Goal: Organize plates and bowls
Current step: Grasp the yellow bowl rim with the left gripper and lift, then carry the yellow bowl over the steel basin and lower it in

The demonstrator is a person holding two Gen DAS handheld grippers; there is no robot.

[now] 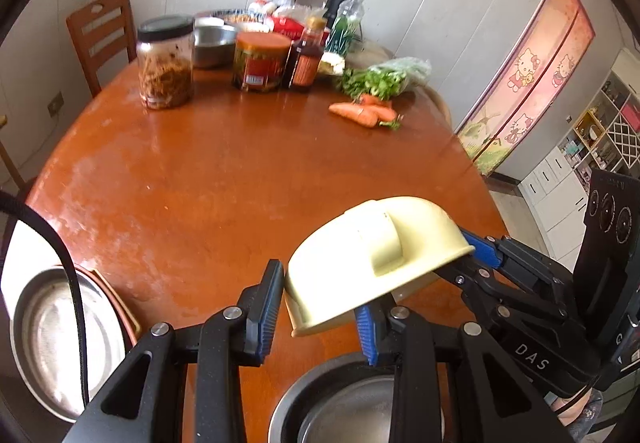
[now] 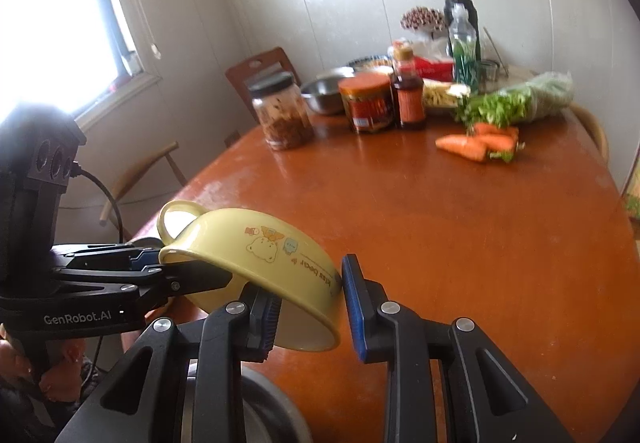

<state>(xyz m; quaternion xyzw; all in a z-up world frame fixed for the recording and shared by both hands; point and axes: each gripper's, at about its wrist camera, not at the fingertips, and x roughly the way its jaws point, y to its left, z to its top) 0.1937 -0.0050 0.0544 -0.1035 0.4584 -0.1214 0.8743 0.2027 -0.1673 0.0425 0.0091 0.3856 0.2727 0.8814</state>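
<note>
Yellow bowl point(image 1: 372, 263) tilted, off surface point(image 1: 224, 171), above steel bowl point(image 1: 344, 407). My left hand-held gripper point(image 1: 320, 317) and right hand-held gripper point(image 2: 308, 313) each clamped tight on opposite rim walls. Looks like light, stiff, slick plastic; rim best hold.

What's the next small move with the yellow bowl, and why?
Probably tip the yellow bowl mouth-up. The left gripper and right gripper each clamp its rim with jaws shut, and it hangs clear of the table, mouth tilted down over the steel bowl, so it can't nest yet.
</note>
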